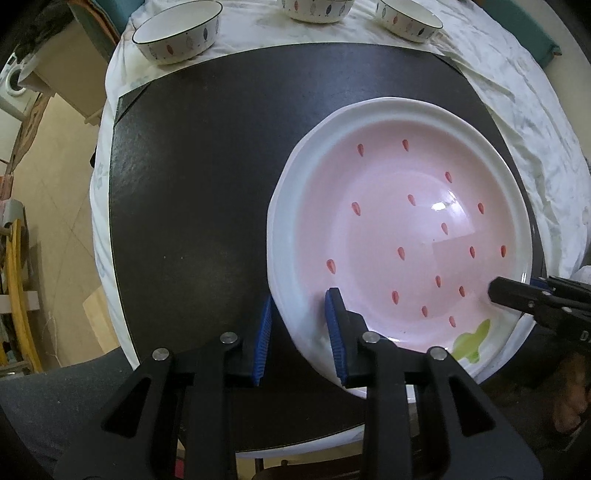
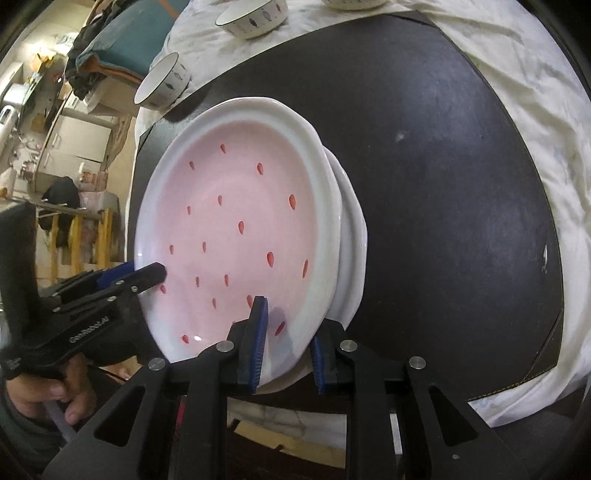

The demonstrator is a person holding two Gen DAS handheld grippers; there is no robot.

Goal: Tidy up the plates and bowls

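Both hand-held grippers, left (image 1: pixel 299 332) and right (image 2: pixel 286 338), clamp opposite rims of the round pink red-speckled ceramic plate (image 1: pixel 402 229), face-up at frame centre.

Very little writing can be read in the two views. On the side of the left gripper (image 2: pixel 127 280), as it is seen from the right wrist camera, a line of raised letters is moulded into the black body, but the letters are too small and blurred to be made out. On the right gripper (image 1: pixel 517 291), seen from the left wrist camera, a single pale mark like a "D" is seen at the picture's edge; the rest is cut off. No readable text is found on the pink plate (image 1: pixel 406 229) or on the bowls (image 1: pixel 177 33).
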